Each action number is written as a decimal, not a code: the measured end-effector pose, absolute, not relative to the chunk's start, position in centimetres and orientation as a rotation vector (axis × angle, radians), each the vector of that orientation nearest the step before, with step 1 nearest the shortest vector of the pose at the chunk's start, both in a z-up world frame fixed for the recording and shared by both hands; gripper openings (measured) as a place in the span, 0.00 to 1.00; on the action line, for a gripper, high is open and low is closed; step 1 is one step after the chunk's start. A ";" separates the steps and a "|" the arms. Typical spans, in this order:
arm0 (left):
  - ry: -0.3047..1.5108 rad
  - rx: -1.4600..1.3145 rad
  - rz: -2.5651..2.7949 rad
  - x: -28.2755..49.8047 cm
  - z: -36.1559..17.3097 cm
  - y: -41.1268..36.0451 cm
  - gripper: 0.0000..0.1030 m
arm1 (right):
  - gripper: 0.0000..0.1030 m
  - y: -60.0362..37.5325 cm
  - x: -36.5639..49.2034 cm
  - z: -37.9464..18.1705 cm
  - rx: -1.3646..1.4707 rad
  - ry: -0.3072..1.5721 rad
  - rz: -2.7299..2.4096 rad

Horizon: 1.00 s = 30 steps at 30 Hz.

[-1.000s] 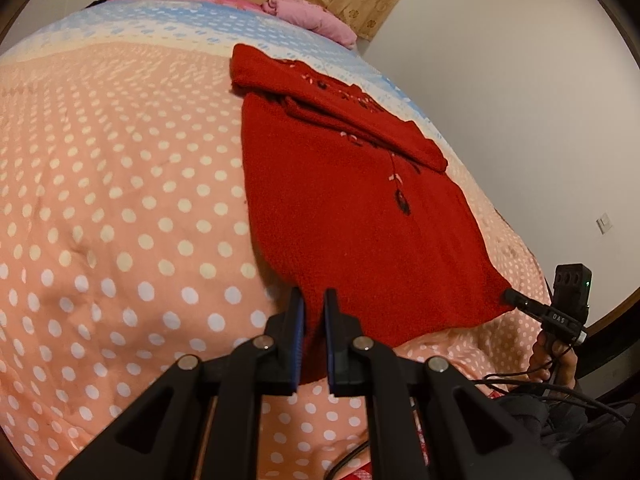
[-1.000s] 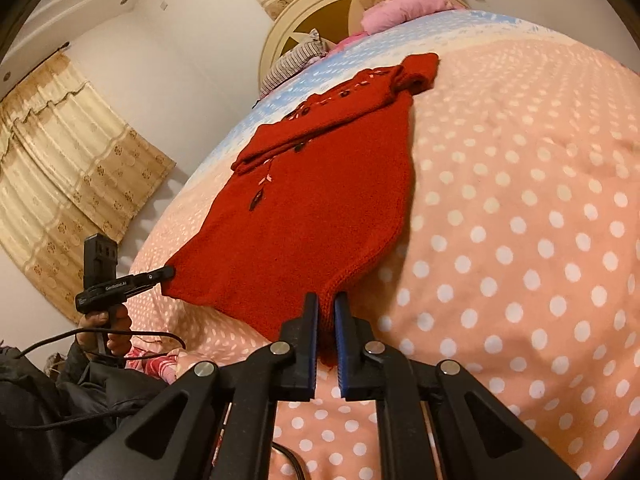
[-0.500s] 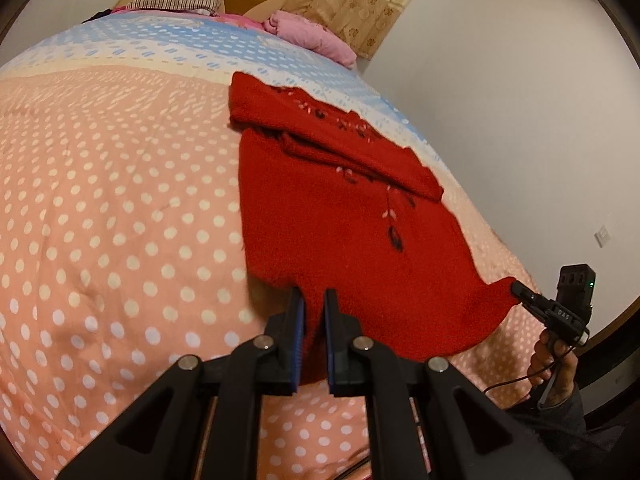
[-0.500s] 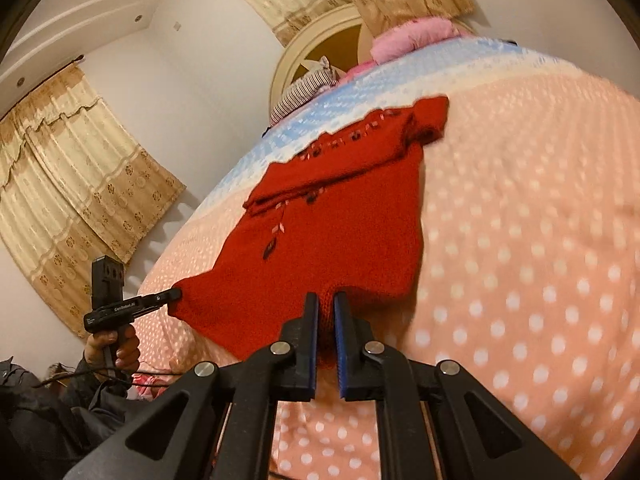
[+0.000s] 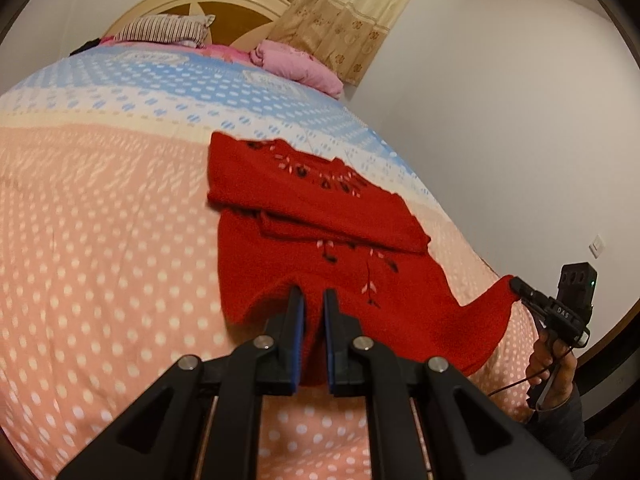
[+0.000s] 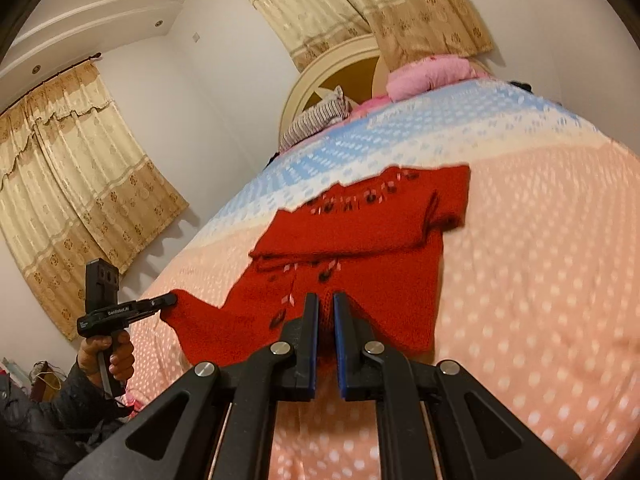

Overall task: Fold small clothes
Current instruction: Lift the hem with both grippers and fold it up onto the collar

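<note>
A: Red knit, that is the sweater (image 5: 320,236); it lies on the bed (image 5: 100,240), far end flat on the dotted peach cover, near hem raised off it.

B: And the sleeves?

A: Folded across the chest in a band, just below the dark and pale embroidery at the neck; the collar end reaches the blue-and-white strip of the cover.

B: What has hold of the hem?

A: Both tools; the left gripper (image 5: 311,300) has its jaws pinched onto the hem's left corner, red wool squeezed between the blue pads; in the right wrist view the same tool (image 6: 170,301) shows from the side, its tip buried in a peak of cloth, a hand (image 6: 106,356) wrapped round its grip.

B: The other one?

A: The right gripper (image 6: 326,304) is clamped on the hem's right corner, a ridge of knit standing up between its fingers (image 6: 310,320); from the left wrist view it (image 5: 518,286) pulls its corner into a point, its hand (image 5: 550,364) below it, a dark sleeve beneath.

B: So the hem hangs between them?

A: Yes; it sags in a curve from one pinch to the other.

B: Anything at the head of the bed?

A: A striped pillow (image 5: 164,30) and a pink bundle (image 5: 298,66) against a rounded headboard (image 5: 208,0); beige curtains (image 6: 72,160) hang behind.
</note>
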<state>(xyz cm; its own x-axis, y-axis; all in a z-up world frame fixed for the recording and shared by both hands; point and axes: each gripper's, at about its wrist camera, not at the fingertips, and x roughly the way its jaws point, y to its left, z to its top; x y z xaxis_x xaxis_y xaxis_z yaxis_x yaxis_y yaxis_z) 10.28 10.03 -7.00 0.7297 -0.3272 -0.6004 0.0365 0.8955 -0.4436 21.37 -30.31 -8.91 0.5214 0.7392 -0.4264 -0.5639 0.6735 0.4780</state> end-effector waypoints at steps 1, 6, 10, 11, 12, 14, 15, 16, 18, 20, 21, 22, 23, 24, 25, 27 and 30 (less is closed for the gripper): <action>0.723 -0.417 -0.202 10.6 -6.7 10.1 0.09 | 0.07 -30.2 21.8 -8.5 0.297 0.642 0.793; 0.700 -0.441 -0.186 12.4 -5.7 11.2 0.09 | 0.07 -29.5 23.7 -6.7 0.288 0.610 0.784; 0.681 -0.452 -0.185 14.2 -4.8 11.6 0.09 | 0.07 -28.8 25.0 -5.1 0.282 0.578 0.780; 0.677 -0.451 -0.186 14.6 -4.6 11.5 0.09 | 0.07 -28.7 25.4 -4.7 0.280 0.571 0.777; 0.671 -0.451 -0.190 15.3 -4.3 11.5 0.09 | 0.07 -28.6 25.7 -4.3 0.278 0.564 0.775; 0.664 -0.449 -0.183 16.3 -4.0 11.5 0.09 | 0.07 -28.3 26.7 -3.3 0.272 0.548 0.767; 0.661 -0.446 -0.179 16.9 -3.8 11.5 0.09 | 0.07 -28.3 27.2 -2.9 0.272 0.540 0.762; 0.658 -0.445 -0.175 17.3 -3.6 11.5 0.09 | 0.07 -28.2 27.7 -2.5 0.271 0.535 0.758; 0.652 -0.450 -0.169 18.2 -3.3 11.7 0.09 | 0.07 -28.1 28.7 -1.8 0.271 0.524 0.749; 0.647 -0.440 -0.160 19.2 -2.9 11.8 0.09 | 0.06 -27.9 29.7 -1.1 0.268 0.516 0.739; 0.645 -0.435 -0.155 19.6 -2.7 11.9 0.09 | 0.06 -27.8 30.1 -0.9 0.264 0.514 0.735; 0.643 -0.433 -0.151 20.1 -2.6 12.0 0.09 | 0.06 -27.7 30.5 -0.6 0.258 0.511 0.730; 0.643 -0.434 -0.146 20.6 -2.5 12.2 0.09 | 0.06 -27.5 31.1 -0.4 0.253 0.511 0.724; 0.646 -0.434 -0.143 21.0 -2.5 12.3 0.09 | 0.06 -27.4 31.5 -0.3 0.253 0.511 0.721; 0.652 -0.435 -0.140 21.5 -2.7 12.4 0.09 | 0.05 -27.2 32.1 -0.3 0.255 0.516 0.720; 0.668 -0.432 -0.135 22.5 -3.0 12.4 0.08 | 0.05 -26.9 32.7 -0.4 0.254 0.523 0.718; 0.691 -0.415 -0.122 24.2 -3.3 12.3 0.09 | 0.05 -26.0 34.3 -0.7 0.249 0.543 0.710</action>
